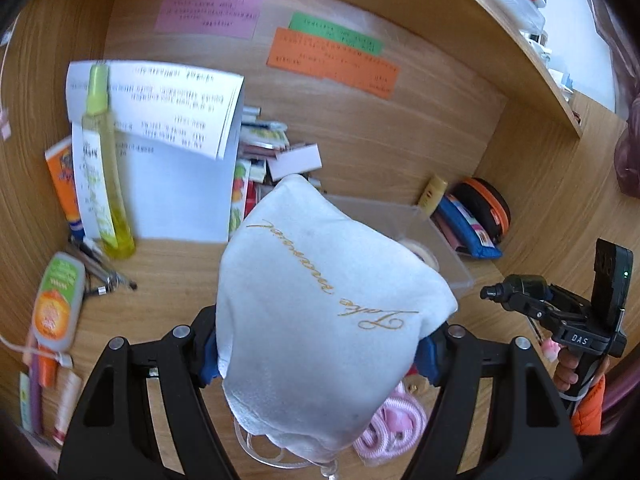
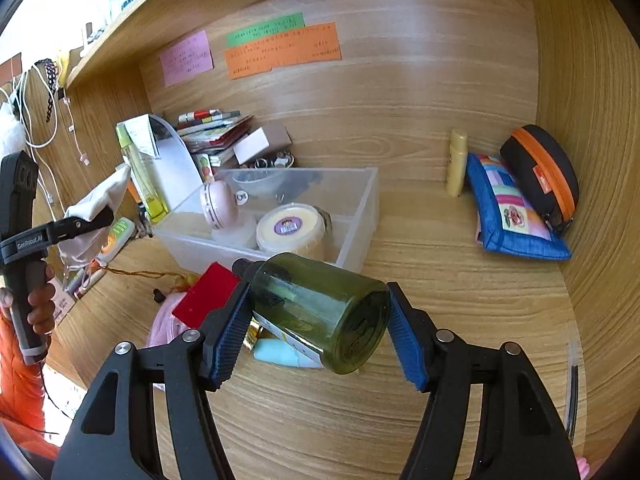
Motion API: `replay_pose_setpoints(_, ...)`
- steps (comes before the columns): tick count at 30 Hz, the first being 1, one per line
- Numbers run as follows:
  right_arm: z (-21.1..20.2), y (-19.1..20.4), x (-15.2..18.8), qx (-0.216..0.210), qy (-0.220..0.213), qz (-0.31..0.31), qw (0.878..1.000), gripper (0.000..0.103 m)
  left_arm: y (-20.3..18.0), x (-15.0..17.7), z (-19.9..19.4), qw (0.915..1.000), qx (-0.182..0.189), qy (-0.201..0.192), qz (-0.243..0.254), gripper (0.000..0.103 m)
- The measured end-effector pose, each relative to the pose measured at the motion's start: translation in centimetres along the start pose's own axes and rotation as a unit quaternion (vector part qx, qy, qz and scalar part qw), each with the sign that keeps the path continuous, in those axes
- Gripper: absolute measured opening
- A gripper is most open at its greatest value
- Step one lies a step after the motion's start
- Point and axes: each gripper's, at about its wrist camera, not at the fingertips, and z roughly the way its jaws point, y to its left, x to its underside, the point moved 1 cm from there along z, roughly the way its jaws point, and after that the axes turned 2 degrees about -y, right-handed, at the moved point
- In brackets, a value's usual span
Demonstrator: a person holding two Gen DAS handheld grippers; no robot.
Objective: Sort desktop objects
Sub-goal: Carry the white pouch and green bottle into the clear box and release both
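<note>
We have both claws loaded. Our left gripper (image 1: 320,354) is clamped on a white drawstring pouch (image 1: 320,312) with gold script, held above the desk so it hangs free. Our right gripper (image 2: 316,332) pinches a green glass bottle (image 2: 320,312) across its body, lying sideways, base towards us, just near of the clear plastic bin (image 2: 360,204), likely its destination. The wooden desk (image 2: 460,300) sits in a panelled alcove with coloured notes (image 2: 280,48) on the far wall.
</note>
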Motion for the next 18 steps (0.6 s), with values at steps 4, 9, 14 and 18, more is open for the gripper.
replay_pose_setpoints(4,0.3,-0.1,-0.8,-0.002,-0.005,0.004,1.0,0.062,-0.1,-1.3,1.1,0.9997,-0.012,-0.005,0.02,0.073)
replay_pose_setpoints(9,1.0,0.1,-1.9,-0.007,-0.01,0.002,1.0,0.062,0.4,-2.8,3.1,0.9995,-0.013,0.01,0.025,0.073)
replay_pose_setpoints(14,2.3,0.4,-2.9,-0.013,-0.007,0.003,1.0,0.062,0.7,-3.5,5.9,0.9989,-0.016,0.031,0.032,0.073)
replay_pose_setpoints(18,3.6,0.5,-3.7,-0.019,-0.001,0.001,1.0,0.062,1.5,-3.7,8.9,0.9977,-0.022,0.058,0.027,0.073)
